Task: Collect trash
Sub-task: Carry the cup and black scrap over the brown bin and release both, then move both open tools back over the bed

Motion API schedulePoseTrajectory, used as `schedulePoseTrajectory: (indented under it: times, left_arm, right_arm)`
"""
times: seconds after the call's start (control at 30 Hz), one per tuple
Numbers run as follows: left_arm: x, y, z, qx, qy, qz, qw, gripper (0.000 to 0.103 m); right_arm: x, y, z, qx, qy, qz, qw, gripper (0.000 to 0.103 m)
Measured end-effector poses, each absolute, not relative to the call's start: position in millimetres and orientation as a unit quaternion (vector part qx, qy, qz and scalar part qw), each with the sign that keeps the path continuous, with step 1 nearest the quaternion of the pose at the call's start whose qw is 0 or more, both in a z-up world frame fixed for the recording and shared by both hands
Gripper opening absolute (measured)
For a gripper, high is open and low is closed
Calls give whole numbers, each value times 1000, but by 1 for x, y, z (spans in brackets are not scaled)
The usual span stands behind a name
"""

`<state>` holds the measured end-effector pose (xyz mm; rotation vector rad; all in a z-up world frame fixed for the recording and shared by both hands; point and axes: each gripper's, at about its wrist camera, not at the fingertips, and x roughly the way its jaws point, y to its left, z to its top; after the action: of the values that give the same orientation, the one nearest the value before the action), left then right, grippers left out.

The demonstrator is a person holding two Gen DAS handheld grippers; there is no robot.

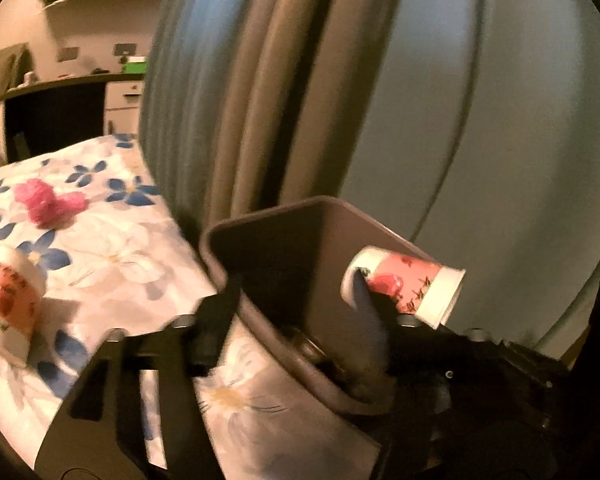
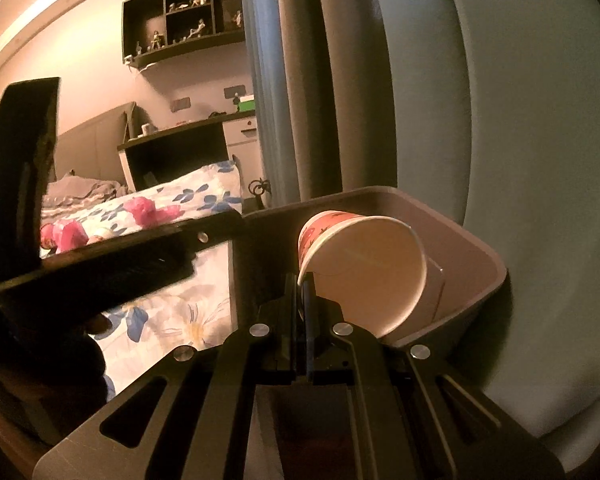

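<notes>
The bin's (image 2: 480,276) open mouth at center right is lying partly blocked by the paper cup (image 2: 364,272); curtains (image 2: 300,80) are crowding close behind it, while the left claw (image 2: 112,264) is barring the left side.

left gripper (image 1: 300,312) jaws spread wide | right gripper (image 2: 304,292) jaws pinched shut, level

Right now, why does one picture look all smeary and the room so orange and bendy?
Left wrist view: motion blur smears the curtain, the bin and the paper cup. Right wrist view: sharper, the same cup crisp in the right gripper. Both views: dim warm light tints everything orange, and the fisheye lens bends straight edges, with dark corners.
</notes>
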<state>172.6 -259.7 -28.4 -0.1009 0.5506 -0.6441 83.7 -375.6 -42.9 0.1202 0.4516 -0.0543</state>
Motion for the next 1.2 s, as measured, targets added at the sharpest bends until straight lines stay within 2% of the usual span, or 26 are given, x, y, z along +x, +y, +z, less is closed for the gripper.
schedulePoseTrajectory:
  times: [0.03,0.07,0.17,0.27,0.3,0.37,0.4,0.57,0.63,0.9,1.0,1.2]
  left_arm:
    - [171,-253,-27,-53,263,-301,915,74]
    - [169,-247,-26,-55,260,-293,918,77]
    - [161,-227,-21,-54,249,-261,931,85]
    - [148,-204,-17,-50,233,-225,945,88]
    - [145,-199,-16,-49,230,-216,948,88]
    - [138,-184,-15,-49,225,-194,954,90]
    - [135,-175,-14,-47,223,-182,957,90]
    - [124,-135,-10,-44,215,-121,968,91]
    - [120,-115,-9,-44,214,-96,971,91]
    - [94,-36,-9,-46,215,19,975,92]
    - [83,-5,-10,-64,218,50,973,92]
    - [61,33,-14,-73,212,94,970,92]
  right_arm:
    - [85,-374,-44,58,227,-26,972,4]
    - [87,-374,-45,57,229,-25,971,4]
    - [91,-372,-48,54,234,-22,971,5]
    - [95,-371,-48,52,234,-25,971,7]
    - [96,-371,-49,53,234,-27,970,10]
    - [97,-372,-50,57,235,-31,970,24]
    - [96,-373,-49,59,234,-35,970,37]
    - [89,-374,-41,60,221,-45,973,45]
    - [83,-369,-35,54,210,-47,975,56]
    - [62,-331,-10,50,160,-25,986,83]
    - [58,-311,-5,55,151,-2,987,87]
    - [56,-262,-4,48,158,63,984,87]
